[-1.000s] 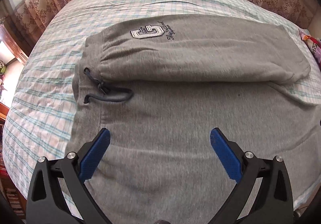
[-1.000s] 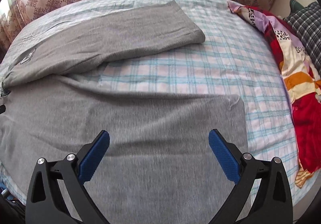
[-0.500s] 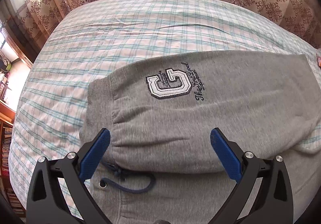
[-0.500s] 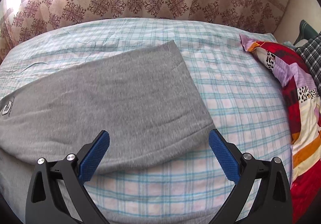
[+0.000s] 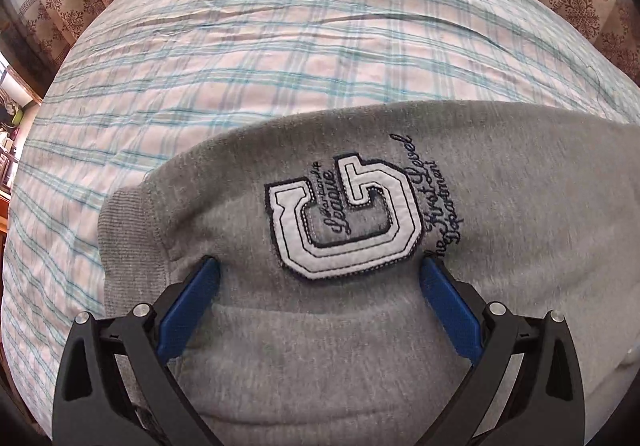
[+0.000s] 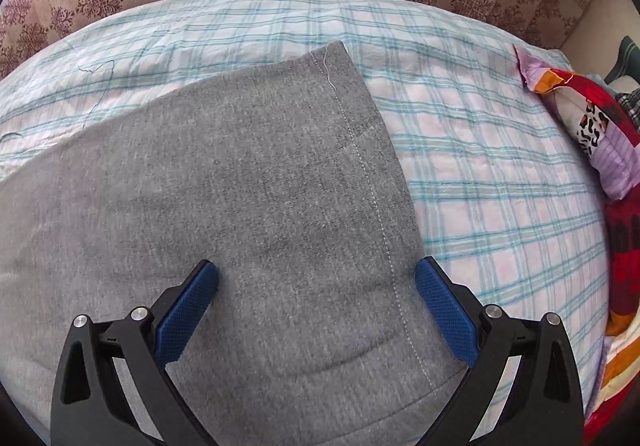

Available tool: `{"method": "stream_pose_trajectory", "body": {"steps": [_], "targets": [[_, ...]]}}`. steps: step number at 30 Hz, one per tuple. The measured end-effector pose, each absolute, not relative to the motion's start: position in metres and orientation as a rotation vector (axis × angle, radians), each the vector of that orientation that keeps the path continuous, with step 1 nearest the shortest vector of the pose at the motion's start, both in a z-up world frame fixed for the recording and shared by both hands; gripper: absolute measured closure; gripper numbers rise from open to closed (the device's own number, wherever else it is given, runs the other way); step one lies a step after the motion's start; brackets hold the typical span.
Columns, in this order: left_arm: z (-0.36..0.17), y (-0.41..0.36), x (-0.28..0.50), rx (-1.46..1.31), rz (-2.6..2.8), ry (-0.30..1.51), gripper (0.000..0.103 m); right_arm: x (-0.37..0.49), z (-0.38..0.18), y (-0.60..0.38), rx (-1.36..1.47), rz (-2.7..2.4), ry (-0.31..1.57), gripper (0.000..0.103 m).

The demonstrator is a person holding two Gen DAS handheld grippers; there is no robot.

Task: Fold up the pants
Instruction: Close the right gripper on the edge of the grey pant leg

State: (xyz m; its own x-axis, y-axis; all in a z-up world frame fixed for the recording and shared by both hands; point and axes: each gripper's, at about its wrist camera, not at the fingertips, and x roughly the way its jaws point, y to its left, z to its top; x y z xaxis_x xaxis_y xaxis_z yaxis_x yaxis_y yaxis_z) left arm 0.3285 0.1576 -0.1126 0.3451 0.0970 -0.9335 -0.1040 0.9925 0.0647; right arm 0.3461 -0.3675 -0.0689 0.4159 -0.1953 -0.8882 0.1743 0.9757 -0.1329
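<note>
Pants flat on bed, lengthwise fold not yet made; left tongs and right tongs spread wide, empty, poised over far leg.

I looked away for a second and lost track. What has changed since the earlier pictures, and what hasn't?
Both grippers moved forward, away from the near pant leg and onto the far one. The left gripper now sits open at the G patch beside the waistband; the right gripper sits open by the stitched hem. Nothing was grasped. The grey pants lie as before on the plaid sheet.
</note>
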Motion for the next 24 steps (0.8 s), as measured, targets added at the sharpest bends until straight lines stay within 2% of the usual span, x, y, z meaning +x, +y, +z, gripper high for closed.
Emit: {"method": "stream_pose_trajectory", "body": {"steps": [12, 21, 24], "targets": [[-0.085, 0.156, 0.333, -0.020, 0.093, 1.187, 0.002, 0.402, -0.036, -0.383, 0.025, -0.248, 1.040, 0.005], [-0.076, 0.173, 0.360, -0.018, 0.122, 1.160, 0.002, 0.457, -0.063, -0.405, 0.168, -0.191, 1.086, 0.005], [-0.086, 0.178, 0.369, 0.006, 0.105, 1.176, 0.002, 0.460, -0.070, -0.396, 0.110, -0.164, 1.070, 0.008]]}}
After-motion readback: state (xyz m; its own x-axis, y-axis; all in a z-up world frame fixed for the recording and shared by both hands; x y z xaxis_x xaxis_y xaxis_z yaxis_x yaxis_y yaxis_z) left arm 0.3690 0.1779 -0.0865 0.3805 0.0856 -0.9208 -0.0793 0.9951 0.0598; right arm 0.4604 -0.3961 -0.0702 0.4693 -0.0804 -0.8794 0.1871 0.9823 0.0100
